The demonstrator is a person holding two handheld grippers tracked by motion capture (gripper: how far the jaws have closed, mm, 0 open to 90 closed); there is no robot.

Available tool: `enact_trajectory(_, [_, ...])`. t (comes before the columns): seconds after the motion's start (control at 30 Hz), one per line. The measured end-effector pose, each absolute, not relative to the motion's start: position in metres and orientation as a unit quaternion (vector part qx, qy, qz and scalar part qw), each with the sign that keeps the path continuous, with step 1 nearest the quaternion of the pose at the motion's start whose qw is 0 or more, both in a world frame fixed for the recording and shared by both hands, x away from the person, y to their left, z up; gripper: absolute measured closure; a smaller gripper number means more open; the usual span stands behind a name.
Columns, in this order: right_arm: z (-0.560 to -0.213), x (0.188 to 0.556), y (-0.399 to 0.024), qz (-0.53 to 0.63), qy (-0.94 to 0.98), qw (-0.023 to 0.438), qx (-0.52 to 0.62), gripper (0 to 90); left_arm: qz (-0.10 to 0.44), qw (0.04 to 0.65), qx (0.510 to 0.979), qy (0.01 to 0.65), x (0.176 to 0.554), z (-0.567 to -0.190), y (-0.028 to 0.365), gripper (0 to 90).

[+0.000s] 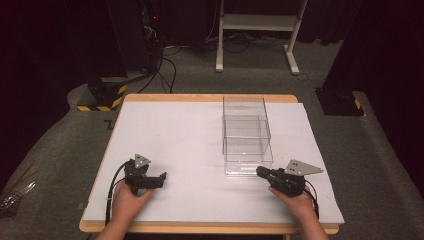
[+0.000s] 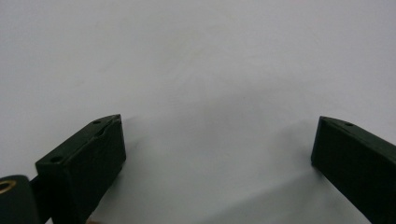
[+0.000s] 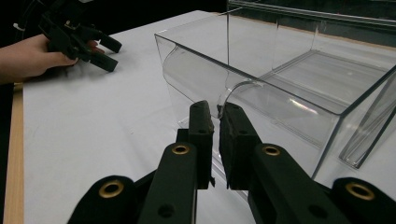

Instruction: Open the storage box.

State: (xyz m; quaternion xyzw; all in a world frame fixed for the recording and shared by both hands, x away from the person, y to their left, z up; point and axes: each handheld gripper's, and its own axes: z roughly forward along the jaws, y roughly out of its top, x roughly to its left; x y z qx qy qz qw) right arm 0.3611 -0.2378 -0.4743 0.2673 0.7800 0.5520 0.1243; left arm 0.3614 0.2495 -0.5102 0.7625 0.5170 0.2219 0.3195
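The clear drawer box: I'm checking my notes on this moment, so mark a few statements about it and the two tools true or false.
1. The clear drawer box lies on its side. False: it stands upright on the white table top.
2. The right tool has its jaws nearly together at the drawer's front. True.
3. The left tool grips a cloth. False: its jaws stand wide apart over the bare white surface, with nothing between them.
4. The drawer looks empty. True: nothing shows through its clear walls.
5. The left tool touches the box. False: it sits well apart, near the table's front left.
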Motion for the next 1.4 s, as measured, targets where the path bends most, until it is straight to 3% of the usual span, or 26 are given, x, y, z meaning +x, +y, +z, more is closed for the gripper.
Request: enact_trajectory(1.4, [-0.479,0.323,-0.253,0.554,0.786,0.121,0.246,85.2,0.220,0.320,0.763,0.517,0.362,-0.510,0.250,3.1])
